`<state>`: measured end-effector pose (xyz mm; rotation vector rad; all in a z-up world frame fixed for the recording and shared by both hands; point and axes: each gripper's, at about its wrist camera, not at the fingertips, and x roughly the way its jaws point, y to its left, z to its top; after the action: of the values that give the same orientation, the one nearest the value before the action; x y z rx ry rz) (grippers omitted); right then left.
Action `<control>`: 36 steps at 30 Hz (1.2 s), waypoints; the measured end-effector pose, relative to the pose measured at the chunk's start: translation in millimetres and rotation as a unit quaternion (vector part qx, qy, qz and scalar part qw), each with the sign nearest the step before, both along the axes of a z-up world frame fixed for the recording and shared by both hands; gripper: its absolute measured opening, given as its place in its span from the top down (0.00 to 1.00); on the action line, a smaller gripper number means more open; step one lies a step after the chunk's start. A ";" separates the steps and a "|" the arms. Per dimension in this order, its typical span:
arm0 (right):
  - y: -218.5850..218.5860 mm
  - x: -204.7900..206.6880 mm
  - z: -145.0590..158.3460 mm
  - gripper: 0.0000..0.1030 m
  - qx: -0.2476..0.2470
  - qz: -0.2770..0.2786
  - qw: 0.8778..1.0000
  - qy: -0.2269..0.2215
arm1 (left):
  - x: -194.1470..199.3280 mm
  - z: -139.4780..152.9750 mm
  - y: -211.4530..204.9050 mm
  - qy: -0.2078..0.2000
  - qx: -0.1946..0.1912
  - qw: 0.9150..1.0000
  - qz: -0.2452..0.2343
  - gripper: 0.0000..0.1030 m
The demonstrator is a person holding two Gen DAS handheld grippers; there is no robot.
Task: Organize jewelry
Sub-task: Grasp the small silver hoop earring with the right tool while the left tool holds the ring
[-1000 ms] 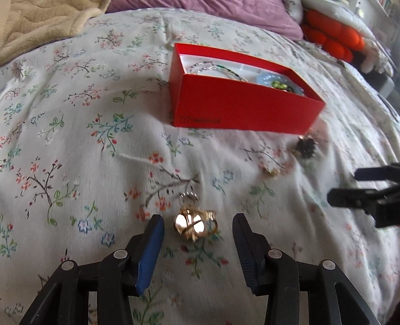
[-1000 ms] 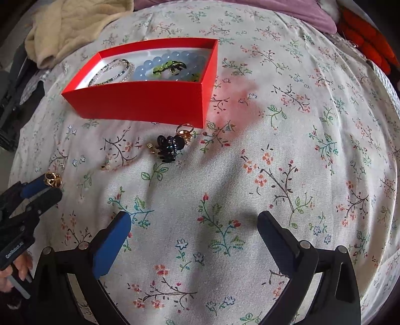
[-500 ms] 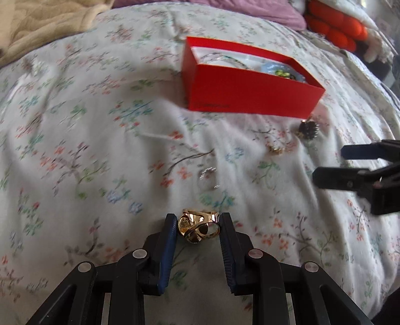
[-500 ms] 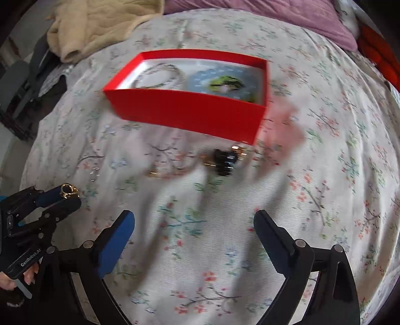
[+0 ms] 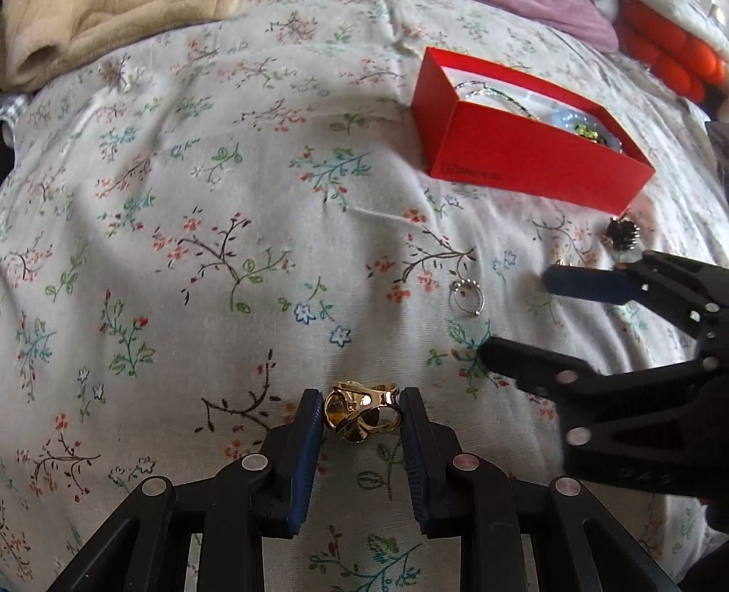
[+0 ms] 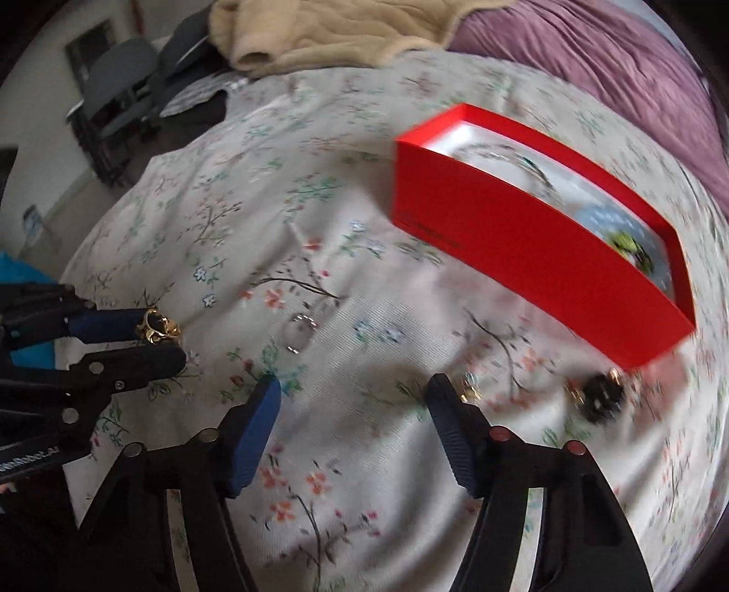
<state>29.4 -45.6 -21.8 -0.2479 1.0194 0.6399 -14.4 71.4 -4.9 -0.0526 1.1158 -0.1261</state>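
My left gripper [image 5: 362, 412] is shut on a gold ring [image 5: 363, 411] and holds it above the floral bedspread; the ring also shows in the right wrist view [image 6: 157, 325]. My right gripper [image 6: 353, 400] is open and empty, low over the bedspread near a silver ring [image 6: 298, 332]. That silver ring [image 5: 467, 296] lies between both grippers. A red box [image 5: 524, 150] [image 6: 524, 237] holds bracelets and beads. A black jewel piece [image 6: 601, 396] and small gold pieces [image 6: 469, 385] lie in front of the box.
A beige blanket [image 5: 68, 36] lies at the far left and a purple pillow [image 6: 592, 59] behind the box. Orange cushions [image 5: 669, 54] sit at the far right. Grey chairs [image 6: 123, 86] stand beside the bed.
My left gripper closed on the gold ring and lifted it off the bedspread. My right gripper swung left toward the silver ring and narrowed its opening.
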 end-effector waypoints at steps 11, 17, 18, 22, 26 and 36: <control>21.8 -2.9 -2.5 0.59 -0.015 0.044 0.998 -0.038 | 0.8 -7.8 1.7 0.012 -0.006 1.000 -0.001 0.73; 29.5 -4.9 -2.0 0.66 -0.025 0.065 0.996 -0.053 | 0.8 -7.8 2.3 0.011 -0.005 1.000 -0.001 0.73; 30.1 -5.0 -1.9 0.69 -0.025 0.067 0.996 -0.053 | 0.8 -8.1 2.6 0.011 -0.005 1.000 -0.001 0.73; 33.4 -6.7 -1.1 0.80 -0.025 0.077 0.995 -0.052 | 0.4 -8.2 2.3 0.010 -0.005 1.000 -0.002 0.73; 34.6 -9.9 0.5 0.83 -0.028 0.081 0.995 -0.056 | 0.3 -7.7 2.2 0.008 -0.003 1.000 -0.003 0.73; 23.8 -18.9 13.9 0.83 -0.018 0.076 0.995 -0.057 | 2.0 -2.3 2.7 -0.016 -0.002 1.000 -0.004 0.73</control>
<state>10.5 -21.8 -7.8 -0.3927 0.9080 0.7376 -12.4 74.0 -7.2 -0.0502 1.0831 -0.1359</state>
